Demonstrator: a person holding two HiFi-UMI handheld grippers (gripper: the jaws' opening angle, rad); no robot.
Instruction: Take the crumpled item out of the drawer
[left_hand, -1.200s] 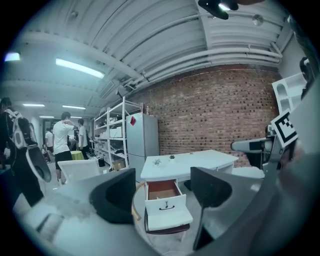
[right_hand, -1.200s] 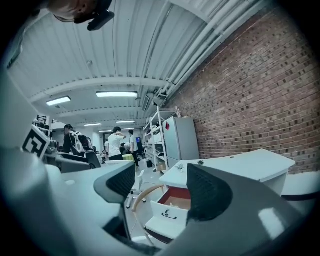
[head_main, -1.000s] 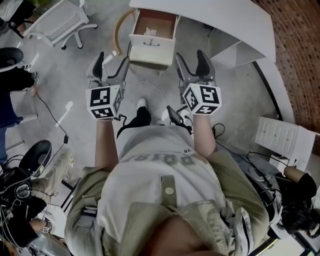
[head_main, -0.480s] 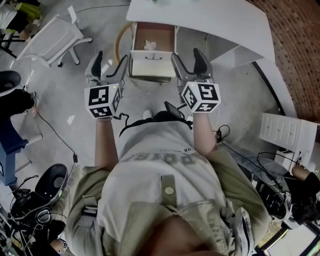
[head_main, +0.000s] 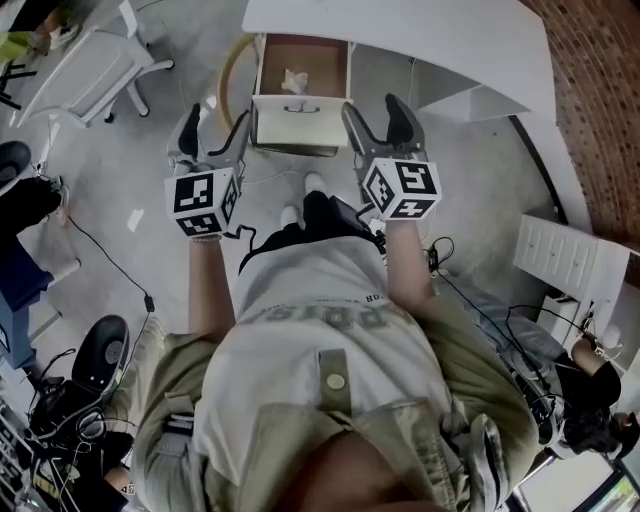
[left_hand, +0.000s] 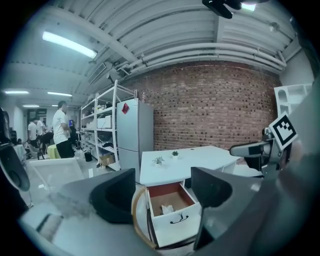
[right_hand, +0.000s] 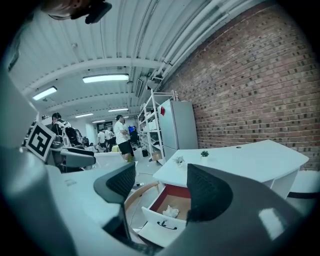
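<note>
Beneath the white desk (head_main: 400, 30) the drawer (head_main: 297, 122) stands pulled open. I hold the left gripper (head_main: 215, 125) and right gripper (head_main: 375, 112) just short of its near front, jaws apart and empty. The crumpled item (head_main: 294, 80) lies inside toward the far end, not yet reached.

The drawer (head_main: 298, 120) has a smooth white front and a matt brown, wood-look inside. The crumpled item (head_main: 295, 80) in it looks like white paper. The desk (head_main: 420, 35) is smooth white; the far wall (left_hand: 210, 110) is rough brick.
</note>
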